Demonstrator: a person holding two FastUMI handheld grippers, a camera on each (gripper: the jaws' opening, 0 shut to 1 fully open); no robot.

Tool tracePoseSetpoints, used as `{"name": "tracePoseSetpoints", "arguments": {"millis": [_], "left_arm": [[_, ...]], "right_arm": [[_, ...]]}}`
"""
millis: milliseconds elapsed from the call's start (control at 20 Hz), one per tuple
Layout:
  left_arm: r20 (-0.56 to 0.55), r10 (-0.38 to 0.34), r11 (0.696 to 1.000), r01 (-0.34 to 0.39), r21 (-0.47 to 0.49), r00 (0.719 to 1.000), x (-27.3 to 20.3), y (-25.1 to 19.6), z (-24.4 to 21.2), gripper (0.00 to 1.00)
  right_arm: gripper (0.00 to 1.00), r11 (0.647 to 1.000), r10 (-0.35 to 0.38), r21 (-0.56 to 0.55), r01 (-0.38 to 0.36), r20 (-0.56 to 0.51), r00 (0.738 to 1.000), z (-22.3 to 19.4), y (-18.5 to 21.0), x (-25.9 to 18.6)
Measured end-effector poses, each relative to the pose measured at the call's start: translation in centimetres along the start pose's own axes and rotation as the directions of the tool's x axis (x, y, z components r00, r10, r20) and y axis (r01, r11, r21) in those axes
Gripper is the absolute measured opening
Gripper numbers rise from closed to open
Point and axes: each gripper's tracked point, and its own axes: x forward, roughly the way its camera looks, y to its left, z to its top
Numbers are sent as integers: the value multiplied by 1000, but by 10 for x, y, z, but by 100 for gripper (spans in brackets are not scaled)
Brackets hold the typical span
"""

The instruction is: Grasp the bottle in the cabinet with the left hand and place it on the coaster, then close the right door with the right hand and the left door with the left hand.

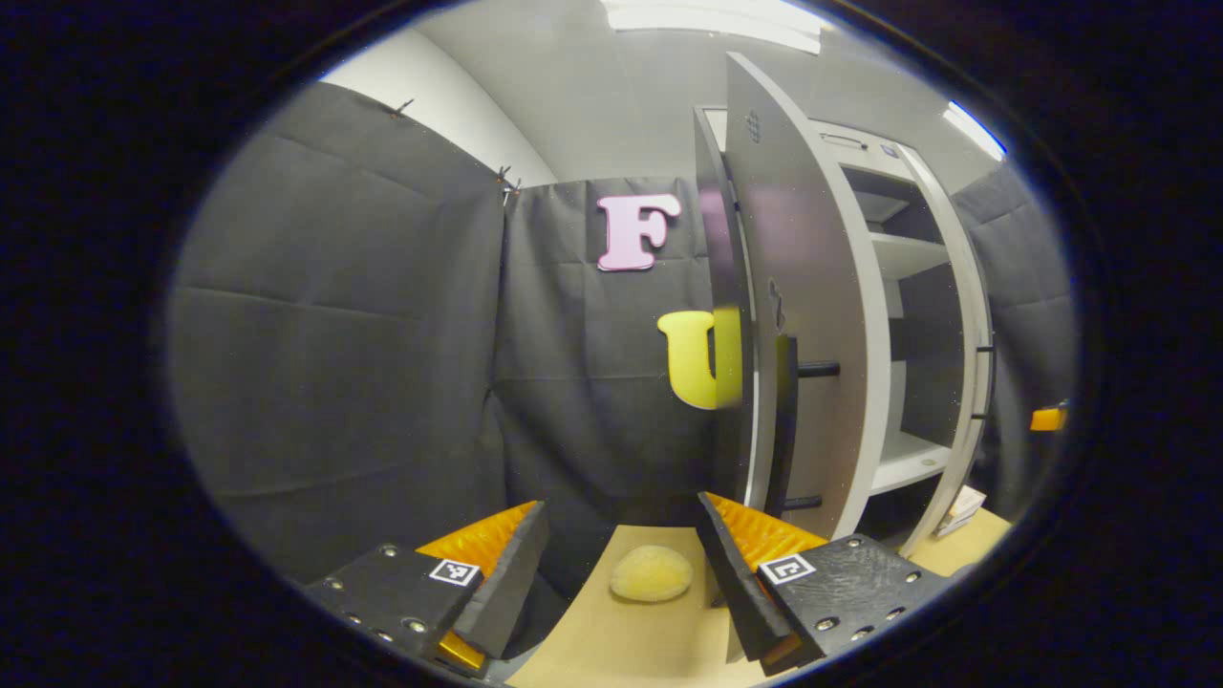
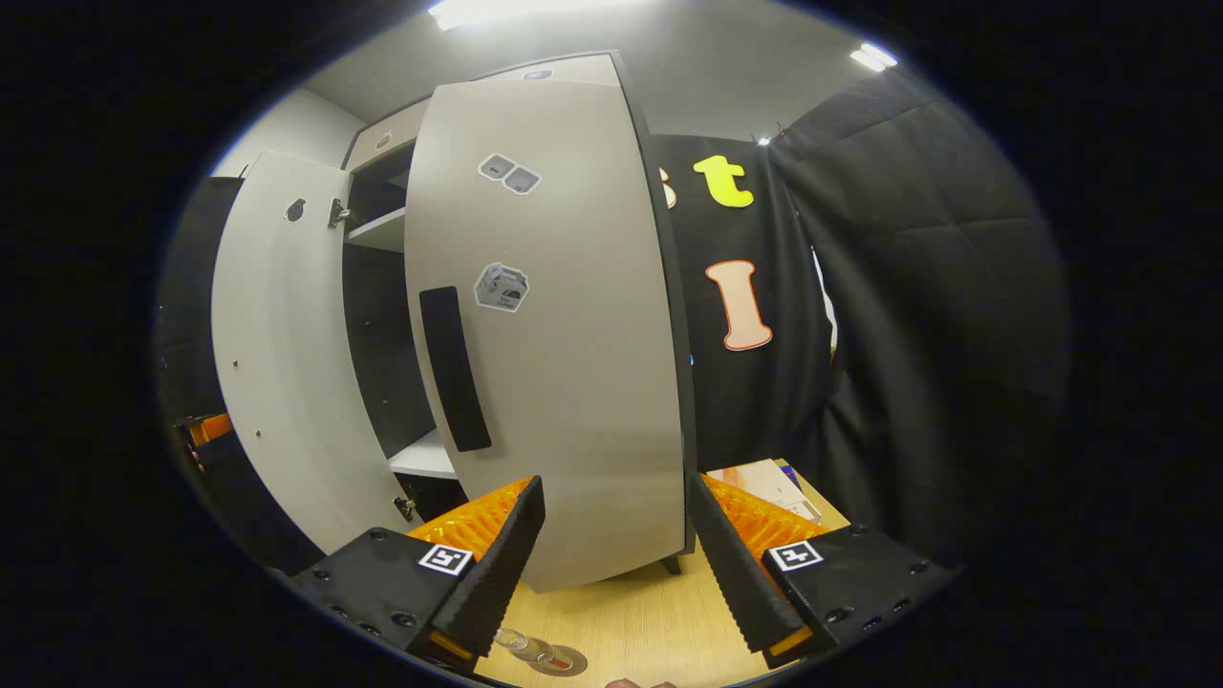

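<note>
You are holding the right gripper (image 2: 616, 564) with its jaws spread wide and empty, just in front of the right door (image 2: 554, 334), which is standing partly open; that puts you square to its face, ready to push it shut. The bottle (image 2: 525, 645) is lying low at the edge of the right gripper view on the coaster (image 2: 564, 659), so the placing looks done. Your left gripper (image 1: 621, 573) is also hanging wide and empty over the table (image 1: 611, 640), beside the left door (image 1: 793, 315), probably waiting its turn. A yellow lump (image 1: 652, 573) is sitting between its fingers, untouched.
</note>
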Motion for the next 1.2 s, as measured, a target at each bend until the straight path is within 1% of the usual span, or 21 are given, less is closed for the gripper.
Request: {"name": "tracePoseSetpoints", "arguments": {"millis": [200,400,500,700,850,1000,1200], "left_arm": [[12,-62,998,62,-19,998,33,9,5,90],[5,-129,992,129,-12,992,66,-1,6,90],[3,-136,991,136,14,991,74,-7,6,90],[9,-199,980,199,23,980,89,-30,6,90],[11,-205,977,205,52,979,95,-35,10,89],[1,-209,978,209,28,978,96,-37,7,89],[2,-208,978,208,26,978,95,-46,6,89]], "right_arm": [[97,998,-64,9,64,-1,998,-12,-7,-17],[97,993,-122,10,122,-13,993,-17,-20,-30],[97,989,-148,22,149,-16,989,-20,-26,-34],[97,982,-179,55,180,-23,984,-25,-32,-38],[96,978,-197,67,198,-32,980,-31,-37,-39],[97,972,-217,81,220,-38,975,-34,-44,-39],[97,968,-228,93,231,-47,973,-40,-47,-36]]}}
